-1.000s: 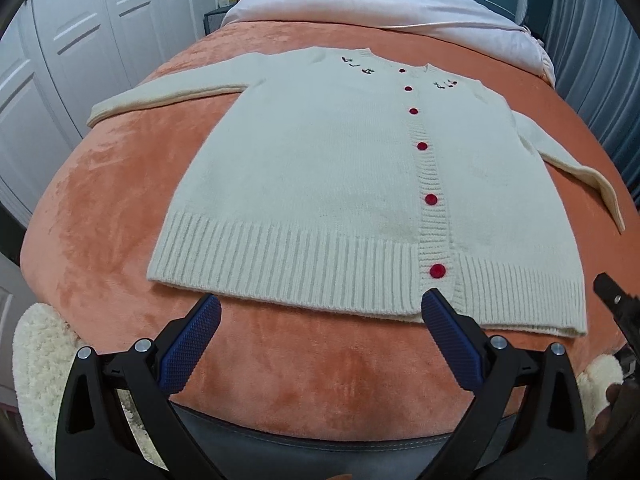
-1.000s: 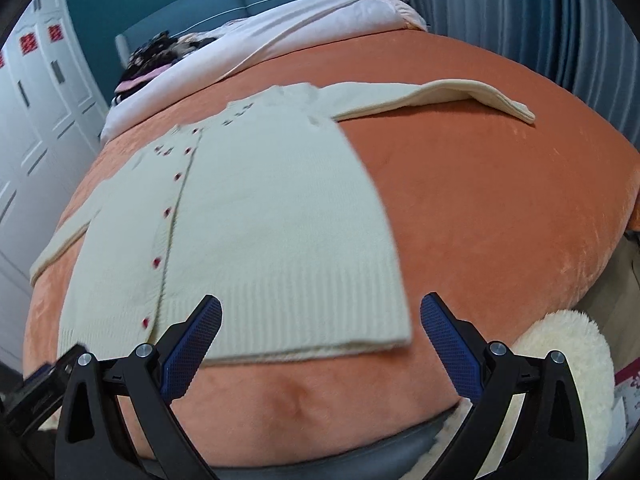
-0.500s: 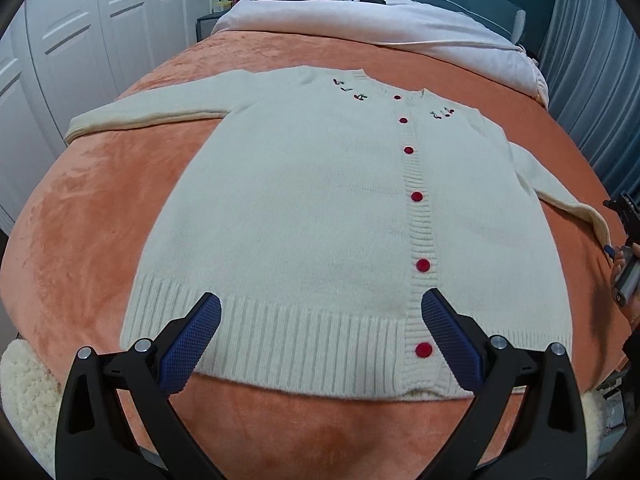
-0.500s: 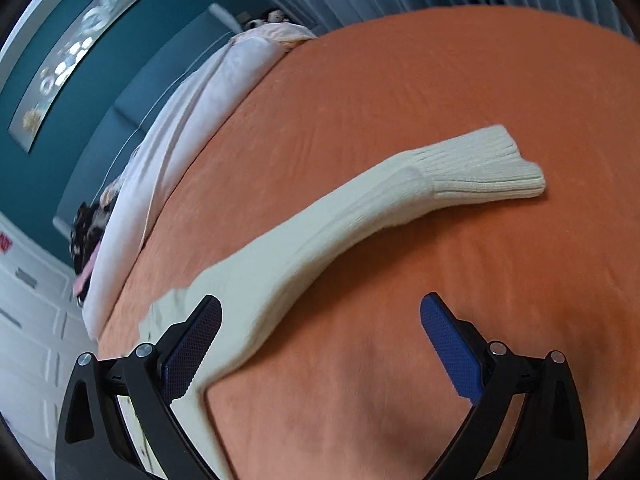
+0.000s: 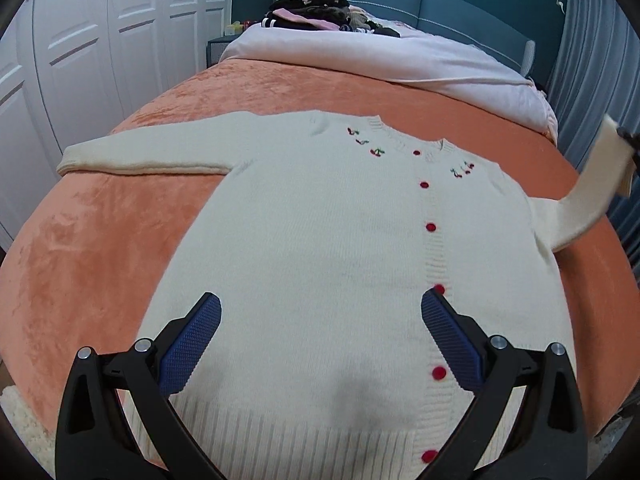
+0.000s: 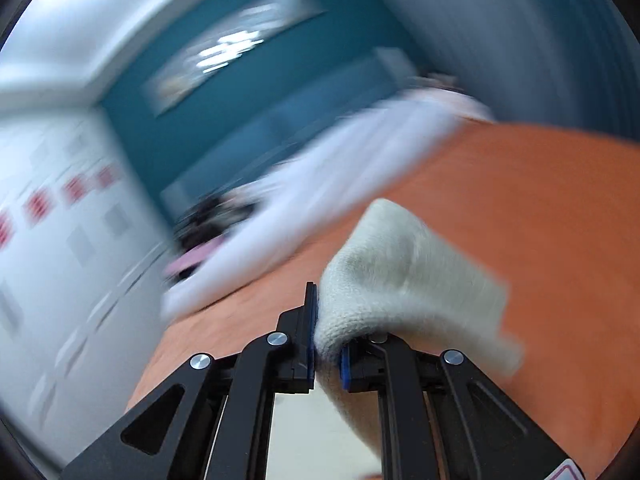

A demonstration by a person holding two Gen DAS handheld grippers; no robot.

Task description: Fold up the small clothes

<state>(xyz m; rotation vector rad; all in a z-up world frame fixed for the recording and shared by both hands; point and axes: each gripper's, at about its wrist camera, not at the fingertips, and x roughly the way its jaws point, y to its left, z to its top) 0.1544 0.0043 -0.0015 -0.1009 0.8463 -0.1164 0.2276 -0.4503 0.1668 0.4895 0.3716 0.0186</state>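
Observation:
A cream knit cardigan [image 5: 320, 248] with red buttons and cherry embroidery lies flat, front up, on the orange bed cover [image 5: 88, 248]. My left gripper [image 5: 320, 340] is open and empty, hovering over the cardigan's lower body near the hem. My right gripper [image 6: 326, 344] is shut on the cuff of the cardigan's right sleeve [image 6: 404, 280]. In the left wrist view that sleeve [image 5: 588, 200] is lifted off the bed at the right edge. The other sleeve [image 5: 140, 152] lies stretched out to the left.
A white duvet [image 5: 400, 60] and a pile of dark clothes [image 5: 320, 12] lie at the head of the bed. White wardrobe doors [image 5: 80, 60] stand on the left, blue curtains [image 5: 600, 60] on the right. A fluffy white rug [image 5: 24, 432] lies below the bed's near corner.
My right gripper closed on the right sleeve's cuff and lifted it off the bed, moving fast. My left gripper advanced over the cardigan's hem toward its body.

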